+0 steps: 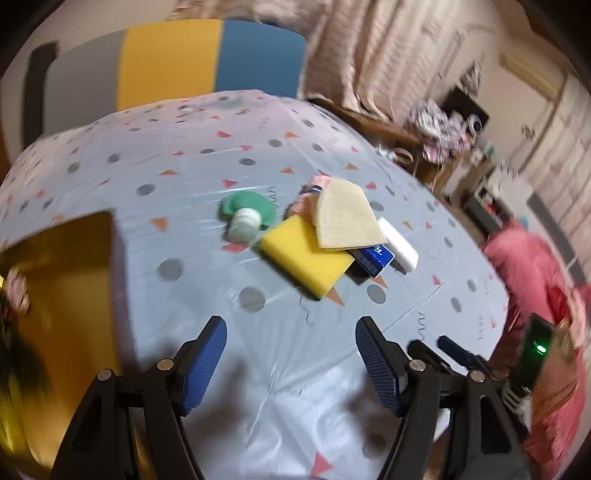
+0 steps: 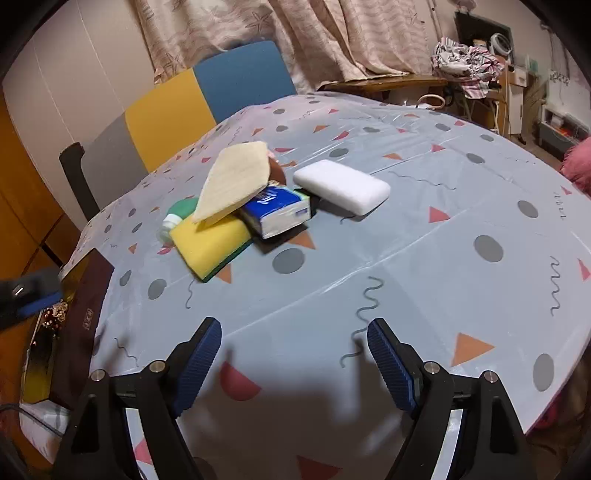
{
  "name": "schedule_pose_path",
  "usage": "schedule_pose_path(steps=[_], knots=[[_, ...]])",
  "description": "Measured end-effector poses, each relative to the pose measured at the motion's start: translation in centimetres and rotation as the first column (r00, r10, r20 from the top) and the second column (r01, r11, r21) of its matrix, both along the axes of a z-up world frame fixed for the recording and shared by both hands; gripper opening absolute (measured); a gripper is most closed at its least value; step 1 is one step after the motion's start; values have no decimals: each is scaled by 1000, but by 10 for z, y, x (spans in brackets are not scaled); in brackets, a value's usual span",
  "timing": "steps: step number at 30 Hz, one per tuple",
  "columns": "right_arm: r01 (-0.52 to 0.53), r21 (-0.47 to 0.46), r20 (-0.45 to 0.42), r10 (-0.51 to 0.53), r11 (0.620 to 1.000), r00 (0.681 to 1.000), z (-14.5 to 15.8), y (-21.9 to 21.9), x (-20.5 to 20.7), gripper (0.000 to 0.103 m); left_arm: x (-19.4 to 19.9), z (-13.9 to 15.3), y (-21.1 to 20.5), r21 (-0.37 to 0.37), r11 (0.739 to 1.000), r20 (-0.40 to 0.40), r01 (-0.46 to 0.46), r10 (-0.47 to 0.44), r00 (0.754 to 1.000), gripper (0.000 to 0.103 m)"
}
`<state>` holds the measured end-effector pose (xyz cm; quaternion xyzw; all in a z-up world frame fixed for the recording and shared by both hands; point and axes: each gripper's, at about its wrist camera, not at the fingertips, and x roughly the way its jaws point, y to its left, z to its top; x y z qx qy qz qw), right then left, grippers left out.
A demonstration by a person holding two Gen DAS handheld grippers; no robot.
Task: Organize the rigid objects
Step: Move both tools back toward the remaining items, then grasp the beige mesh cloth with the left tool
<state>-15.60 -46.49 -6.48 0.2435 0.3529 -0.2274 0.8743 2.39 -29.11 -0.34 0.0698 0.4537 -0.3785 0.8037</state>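
A lived-in home room: patterned curtains [image 2: 332, 33], a colour-block upholstered chair [image 2: 192, 107], a bench under a plastic tablecloth [image 2: 424, 236], laundry [image 2: 465, 62] heaped on a wooden side table [image 2: 384, 83].

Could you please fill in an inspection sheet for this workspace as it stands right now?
Surface: table under a grey plastic cloth printed with dots and triangles.
Job's things: beige fibre pad propped on a yellow sponge; blue tissue pack; white foam block lying apart; small white-capped bottle by a green thing.
Clutter: open gold-lined box at the table's left edge.
Grippers: left gripper and right gripper open, empty, short of the pile.
Cables: nothing seen on the table.
Surroundings: yellow-and-blue chair, curtain, cluttered side table.
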Motion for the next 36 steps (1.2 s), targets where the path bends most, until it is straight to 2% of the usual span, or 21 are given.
schedule_pose_path(steps=[3, 5, 7, 9, 13, 17, 20, 21, 27, 29, 30, 32, 33, 36], knots=[[11, -3, 13, -11, 1000, 1000, 0, -5, -4, 85, 9, -8, -38, 49, 997, 1, 52, -52, 999, 77], [20, 10, 25, -21, 1000, 999, 0, -9, -7, 85, 17, -12, -59, 17, 997, -48, 76, -76, 996, 78], [30, 33, 40, -32, 999, 999, 1, -15, -11, 85, 27, -17, -81, -14, 997, -89, 77, -78, 993, 83], [36, 46, 49, -38, 998, 998, 2, -18, -14, 86, 33, -20, -98, -27, 997, -111, 74, -77, 991, 83], [48, 46, 65, -51, 998, 997, 6, -25, -22, 87, 49, -23, -131, -23, 1000, -73, 12, -13, 997, 87], [74, 56, 82, -78, 996, 994, 8, -34, -31, 89, 58, -28, -162, 19, 999, -28, 26, -26, 999, 88], [86, 66, 87, -91, 994, 992, 7, -40, -35, 89, 65, -34, -176, 40, 999, 13, 21, -21, 1000, 100], [88, 70, 87, -94, 994, 992, 7, -41, -36, 89, 67, -36, -179, 44, 999, 17, 19, -20, 1000, 103], [104, 103, 75, -112, 989, 991, -3, -48, -40, 89, 75, -64, -193, 99, 994, 0, 39, -40, 999, 103], [105, 108, 71, -113, 989, 991, -6, -49, -40, 89, 73, -73, -196, 120, 990, -17, 75, -73, 997, 103], [105, 108, 69, -112, 989, 991, -6, -49, -40, 89, 70, -75, -196, 136, 987, 1, 83, -84, 996, 100], [104, 106, 71, -112, 989, 991, -6, -49, -40, 89, 66, -73, -193, 143, 984, 43, 105, -112, 993, 85], [104, 104, 72, -112, 989, 991, -6, -49, -40, 89, 65, -70, -190, 128, 985, 48, 115, -122, 991, 70], [103, 106, 70, -111, 989, 991, -7, -48, -38, 89, 66, -66, -176, 63, 986, -9, 156, -156, 988, 48]])
